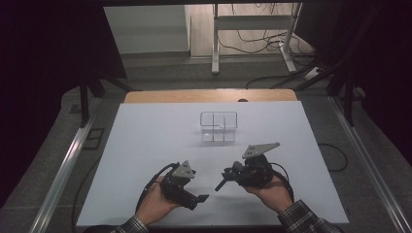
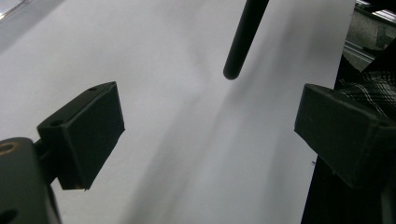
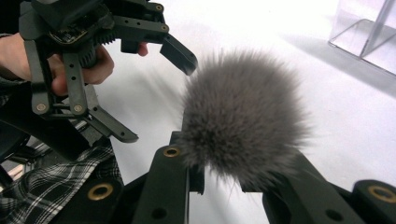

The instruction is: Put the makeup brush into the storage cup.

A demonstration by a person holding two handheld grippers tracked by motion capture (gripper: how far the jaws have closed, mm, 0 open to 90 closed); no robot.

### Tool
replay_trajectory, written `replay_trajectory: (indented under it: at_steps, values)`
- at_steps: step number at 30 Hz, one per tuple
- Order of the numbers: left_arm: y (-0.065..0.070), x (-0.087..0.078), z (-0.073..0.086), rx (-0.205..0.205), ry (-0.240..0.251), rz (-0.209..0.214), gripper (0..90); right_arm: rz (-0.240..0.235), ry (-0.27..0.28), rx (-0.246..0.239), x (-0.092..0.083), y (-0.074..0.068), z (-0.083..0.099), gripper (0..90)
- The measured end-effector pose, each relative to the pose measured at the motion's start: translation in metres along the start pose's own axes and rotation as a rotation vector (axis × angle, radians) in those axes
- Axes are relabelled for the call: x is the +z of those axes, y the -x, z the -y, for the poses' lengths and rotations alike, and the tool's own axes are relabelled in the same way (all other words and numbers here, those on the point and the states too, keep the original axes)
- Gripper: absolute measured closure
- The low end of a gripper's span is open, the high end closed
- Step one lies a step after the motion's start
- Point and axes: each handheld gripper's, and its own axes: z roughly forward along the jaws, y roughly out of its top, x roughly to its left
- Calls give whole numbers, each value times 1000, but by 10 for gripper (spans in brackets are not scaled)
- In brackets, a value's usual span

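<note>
Right hand-held gripper (image 1: 232, 175) clamps a brush (image 1: 224, 181) — handle pointing down-left; bristles between jaws.

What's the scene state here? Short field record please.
left hand-held gripper: open, nothing between the jaws
right hand-held gripper: shut on brush
brush: fluffy grey head at the jaws, black handle pointing toward the left hand-held gripper
clear container: divided into compartments, at mid table, apart from both grippers
table: white surface
</note>
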Motion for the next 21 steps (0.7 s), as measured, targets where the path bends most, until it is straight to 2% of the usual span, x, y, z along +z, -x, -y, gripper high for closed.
replay_trajectory:
  at_steps: [10, 21]
  values:
    - [-5, -7, 4, -1, -11, -24, 59, 44, 15, -5, -8, 5, 3, 759]
    - [-15, -17, 13, 9, -6, -80, 36, 81, 20, -17, -14, 9, 7, 759]
